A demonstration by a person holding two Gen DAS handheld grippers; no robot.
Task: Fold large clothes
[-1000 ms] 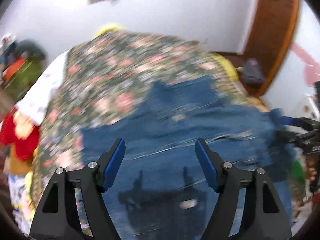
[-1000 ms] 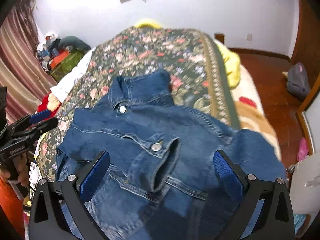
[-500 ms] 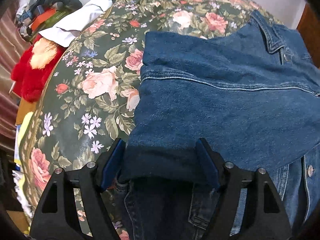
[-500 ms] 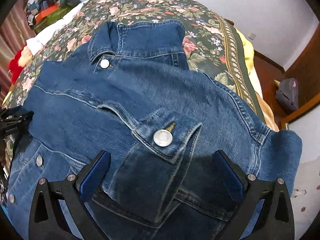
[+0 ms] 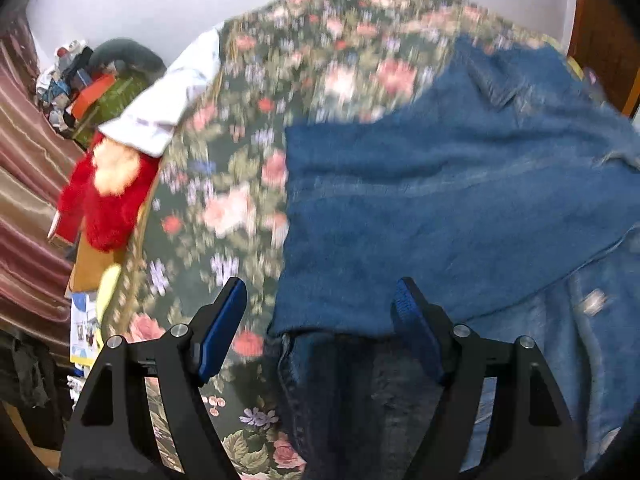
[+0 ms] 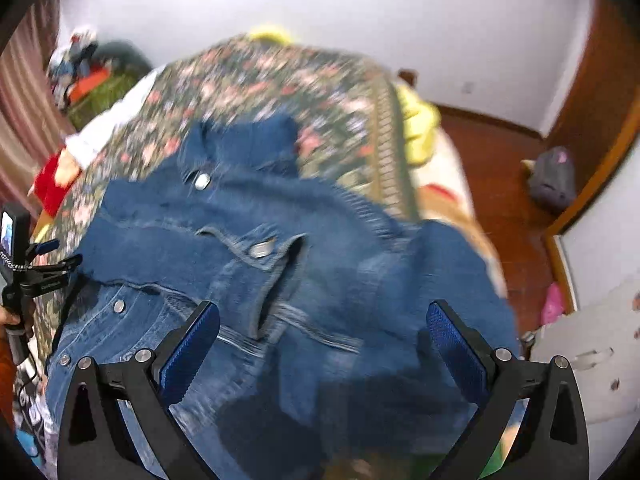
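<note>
A blue denim jacket (image 6: 280, 264) with metal buttons is lying spread on a dark green bedspread with pink roses (image 5: 248, 168), its collar pointing toward the far white wall (image 6: 360, 32) and one sleeve folded across its front. The left gripper (image 5: 320, 332) is hanging over the near left edge of the jacket, its blue-padded jaws standing wide apart; the folded denim edge is lying between them, but the pads are not pressing on it. The right gripper (image 6: 324, 340) is hovering above the jacket's near right part, its jaws spread wide and gripping nothing. Both views are blurring. Beside the bed on the left a red plush toy (image 5: 104, 200) is leaning near a white cloth (image 5: 168, 108). On the wooden floor (image 6: 500, 184) to the right a grey bag (image 6: 554, 178) is sitting.
</note>
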